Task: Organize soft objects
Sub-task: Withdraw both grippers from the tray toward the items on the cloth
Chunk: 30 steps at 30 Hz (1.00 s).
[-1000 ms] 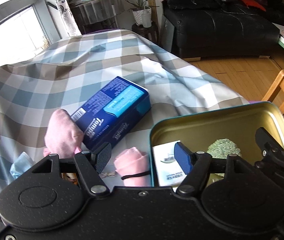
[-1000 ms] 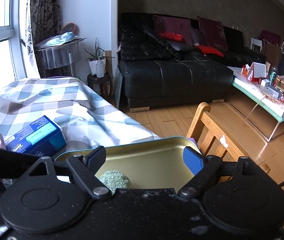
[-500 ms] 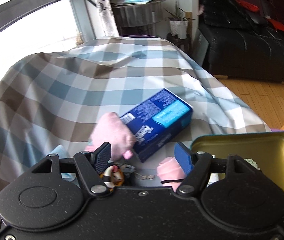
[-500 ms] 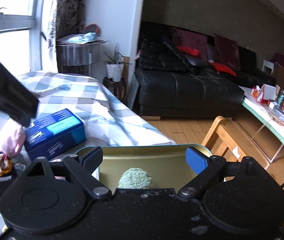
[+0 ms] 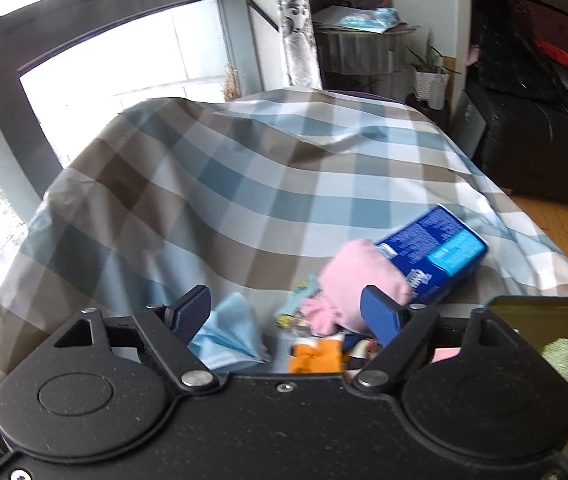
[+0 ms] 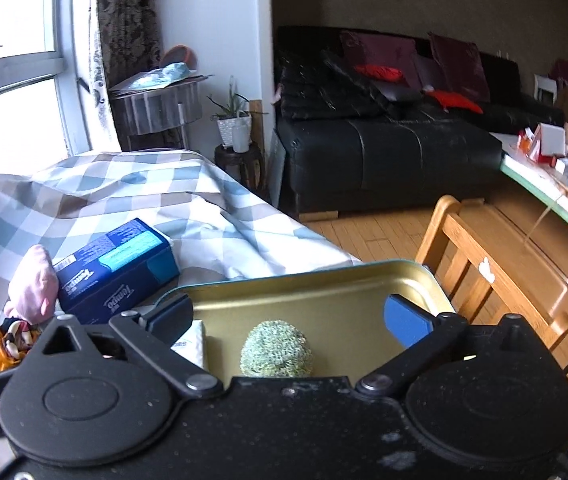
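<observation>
Opening jaws, left gripper: the two blue pads stand apart and are spreading; nothing is pressed between them; it hangs over a small heap of soft things on the checked cloth
Light blue cloth: just ahead of the left pad, crumpled, lying on the checked cloth
Orange fabric piece: low between the pads, close to the gripper body; what it is exactly cannot be told
Pink soft pouch: ahead of the right pad, leaning against the blue tissue pack; the two are touching
Blue tissue pack: ahead and to the right of the left gripper, lying flat on the cloth
Right gripper: jaws very wide and opening more; the pads hold nothing; it hangs over the gold tin tray
Green knitted ball: inside the tray, below and between the pads, near the gripper body; neither pad touches it
White packet: inside the tray, by the left pad of the right gripper, partly hidden
Gold tin tray: directly ahead of the right gripper; to the right of the left gripper, where only its corner shows
Wooden chair: just beyond the tray, to the right
Black sofa: far ahead of the right gripper
</observation>
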Each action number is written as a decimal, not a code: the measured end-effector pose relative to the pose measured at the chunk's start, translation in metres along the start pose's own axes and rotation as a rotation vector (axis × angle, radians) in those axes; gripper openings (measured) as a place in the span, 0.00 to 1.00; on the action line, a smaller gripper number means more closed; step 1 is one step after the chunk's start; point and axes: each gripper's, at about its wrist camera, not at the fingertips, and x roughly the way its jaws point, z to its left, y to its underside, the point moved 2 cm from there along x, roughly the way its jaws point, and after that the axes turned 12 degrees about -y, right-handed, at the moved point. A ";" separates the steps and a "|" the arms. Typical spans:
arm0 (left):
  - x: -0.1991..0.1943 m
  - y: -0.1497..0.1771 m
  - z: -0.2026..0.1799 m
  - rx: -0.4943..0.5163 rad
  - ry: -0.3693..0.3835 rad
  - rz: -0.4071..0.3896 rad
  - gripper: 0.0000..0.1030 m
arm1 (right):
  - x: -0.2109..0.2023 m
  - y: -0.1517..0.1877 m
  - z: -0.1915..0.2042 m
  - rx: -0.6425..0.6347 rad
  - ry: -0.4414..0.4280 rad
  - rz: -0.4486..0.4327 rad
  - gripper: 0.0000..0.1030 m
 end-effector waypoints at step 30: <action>0.118 0.008 0.065 -0.049 0.048 0.123 0.86 | 0.019 0.029 0.055 -0.143 -0.118 -0.006 0.99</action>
